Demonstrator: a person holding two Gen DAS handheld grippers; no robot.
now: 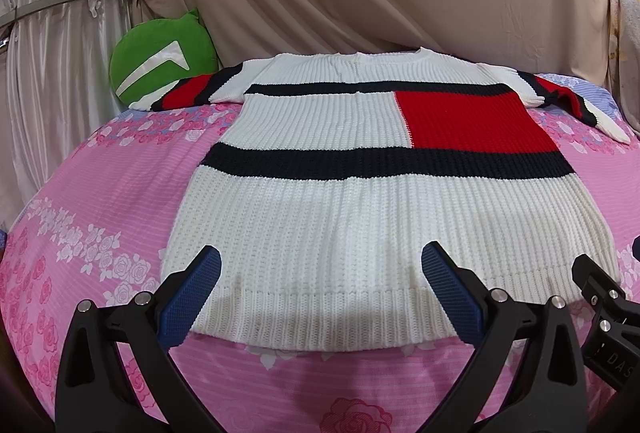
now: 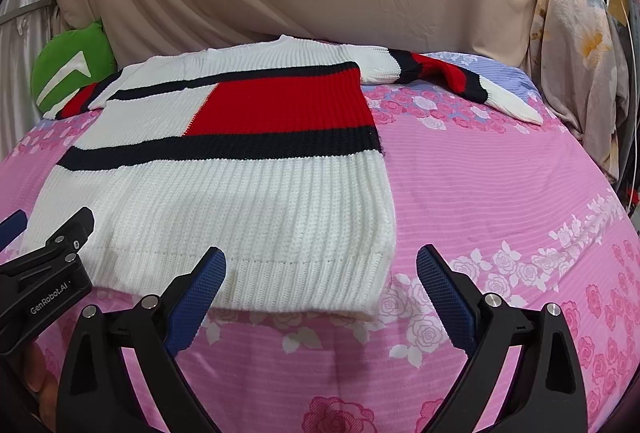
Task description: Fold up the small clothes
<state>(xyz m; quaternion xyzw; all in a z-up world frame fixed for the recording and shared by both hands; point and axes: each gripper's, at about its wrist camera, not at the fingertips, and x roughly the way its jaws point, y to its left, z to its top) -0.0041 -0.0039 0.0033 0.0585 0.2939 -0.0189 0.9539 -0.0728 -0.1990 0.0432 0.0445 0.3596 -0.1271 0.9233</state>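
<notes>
Lying flat on pink bedspread (image 1: 100,185), knit sweater (image 1: 340,225), both grippers spread, right sleeve (image 2: 472,81) clearest from right wrist

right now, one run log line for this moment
stage: pre-fold | knit sweater: flat on pink bedsheet, sleeves spread | left claw: open over hem | right claw: open at hem corner

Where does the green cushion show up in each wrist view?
Left wrist: green cushion at upper left, behind the sweater's sleeve.
Right wrist: green cushion at far left edge, again behind that sleeve.
Shared landmark: the sweater's red block.
</notes>
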